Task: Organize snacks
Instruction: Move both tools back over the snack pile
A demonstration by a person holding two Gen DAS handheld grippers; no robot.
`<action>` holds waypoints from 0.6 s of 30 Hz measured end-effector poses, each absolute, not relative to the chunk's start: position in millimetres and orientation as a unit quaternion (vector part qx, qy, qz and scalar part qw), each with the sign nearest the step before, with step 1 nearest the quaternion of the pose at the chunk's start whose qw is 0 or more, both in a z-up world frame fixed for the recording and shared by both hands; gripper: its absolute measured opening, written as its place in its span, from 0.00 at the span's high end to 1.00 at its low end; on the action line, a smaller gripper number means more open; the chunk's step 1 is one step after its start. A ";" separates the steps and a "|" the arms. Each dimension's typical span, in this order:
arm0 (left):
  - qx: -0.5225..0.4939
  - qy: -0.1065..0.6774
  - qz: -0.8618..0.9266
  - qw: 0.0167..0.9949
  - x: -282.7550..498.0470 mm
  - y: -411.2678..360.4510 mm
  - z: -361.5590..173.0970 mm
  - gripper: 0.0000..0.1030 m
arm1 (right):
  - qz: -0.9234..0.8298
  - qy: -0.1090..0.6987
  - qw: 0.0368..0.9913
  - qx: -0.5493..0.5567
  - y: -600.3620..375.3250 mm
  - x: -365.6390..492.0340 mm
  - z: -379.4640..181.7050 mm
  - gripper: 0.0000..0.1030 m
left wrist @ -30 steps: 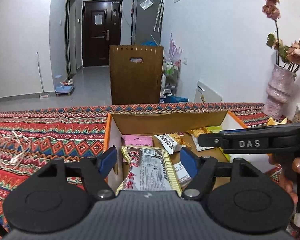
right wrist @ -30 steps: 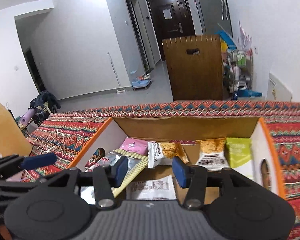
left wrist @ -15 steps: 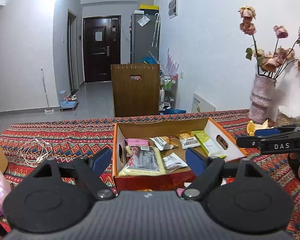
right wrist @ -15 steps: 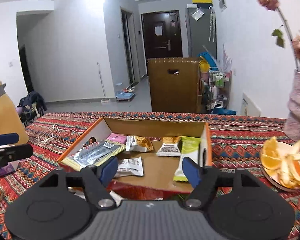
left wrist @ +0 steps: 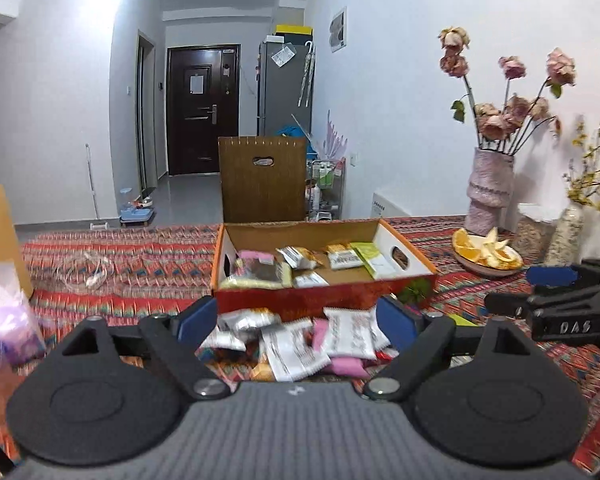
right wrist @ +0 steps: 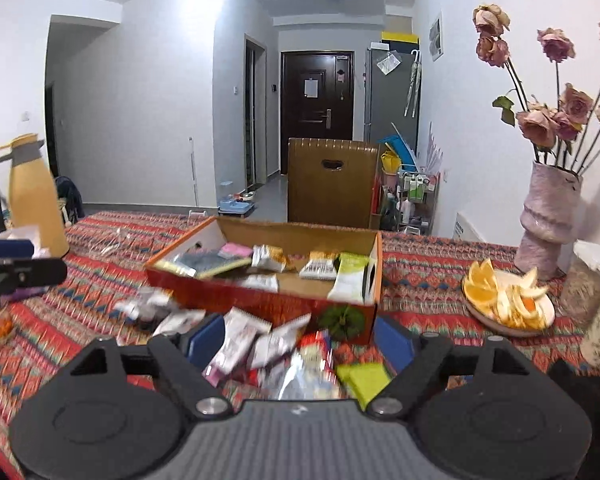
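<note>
Shallow cardboard box [left wrist: 324, 304], orange rim, red printed front wall, sits mid-frame on the desk [left wrist: 140, 264] in both views. Inside: flat crinkly snack packets [left wrist: 300, 258], a pink one, white-and-orange ones, a matte green one [right wrist: 350, 268] leaning on the right wall, a larger glossy yellow-edged pack [right wrist: 208, 262] at left. Loose pile of snacks [left wrist: 300, 340] lies on the desk just in front of the box, lower centre: white foil sachets with serrated ends, pink pieces, a lime-green packet [right wrist: 364, 380], somewhat blurred.

Left tool [left wrist: 296, 324], blue pads on black arms, jaws opening, spread wide over the pile, nothing gripped. Right tool [right wrist: 300, 340] same, jaws opening, pile between them but not clamped.

Desk covered in woven red geometric cloth. Right of the box: round plate of orange slices and peel [right wrist: 508, 296], ribbed pinkish vase with dried roses [right wrist: 548, 216]. Left: tan smooth jug [right wrist: 36, 200], clear coiled cable [left wrist: 88, 268]. Brown slatted chair back [left wrist: 262, 180] behind the box.
</note>
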State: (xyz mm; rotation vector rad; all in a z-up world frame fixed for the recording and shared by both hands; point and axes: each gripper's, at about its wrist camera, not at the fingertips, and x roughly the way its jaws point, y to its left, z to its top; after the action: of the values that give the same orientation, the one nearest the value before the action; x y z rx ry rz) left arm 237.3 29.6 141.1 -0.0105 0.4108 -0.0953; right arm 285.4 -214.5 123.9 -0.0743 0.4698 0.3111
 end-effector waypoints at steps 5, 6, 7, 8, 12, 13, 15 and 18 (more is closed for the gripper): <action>-0.007 0.208 -0.029 0.978 187.0 26.9 120.0 0.12 | 0.153 0.234 0.959 -0.041 -216.6 234.8 102.3 0.19; -0.013 0.212 -0.029 0.977 179.3 27.8 115.9 0.11 | 0.155 0.236 0.959 -0.041 -216.9 224.8 97.5 0.19; -0.019 0.218 -0.031 0.975 170.6 28.4 111.0 0.11 | 0.156 0.237 0.958 -0.042 -216.7 215.0 94.3 0.19; -0.023 0.221 -0.032 0.974 164.6 29.7 106.5 0.10 | 0.158 0.236 0.958 -0.042 -216.6 205.7 89.8 0.19; -0.041 0.251 -0.029 0.967 146.0 33.1 81.0 0.09 | 0.159 0.235 0.958 -0.037 -217.8 169.5 67.5 0.18; -0.042 0.261 -0.030 0.964 142.8 32.8 73.8 0.09 | 0.156 0.239 0.958 -0.034 -218.5 163.1 61.5 0.18; -0.044 0.277 -0.029 0.959 137.4 33.9 61.1 0.09 | 0.148 0.249 0.957 -0.026 -219.4 151.8 50.6 0.18; -0.051 0.300 -0.030 0.952 135.3 33.8 46.6 0.09 | 0.149 0.263 0.953 -0.021 -219.9 142.8 39.6 0.18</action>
State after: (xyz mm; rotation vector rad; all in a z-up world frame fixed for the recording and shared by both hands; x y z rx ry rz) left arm 135.3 33.8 46.6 -0.1028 0.6092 -0.0602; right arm 142.8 -219.9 39.6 -0.0433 0.5337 0.3022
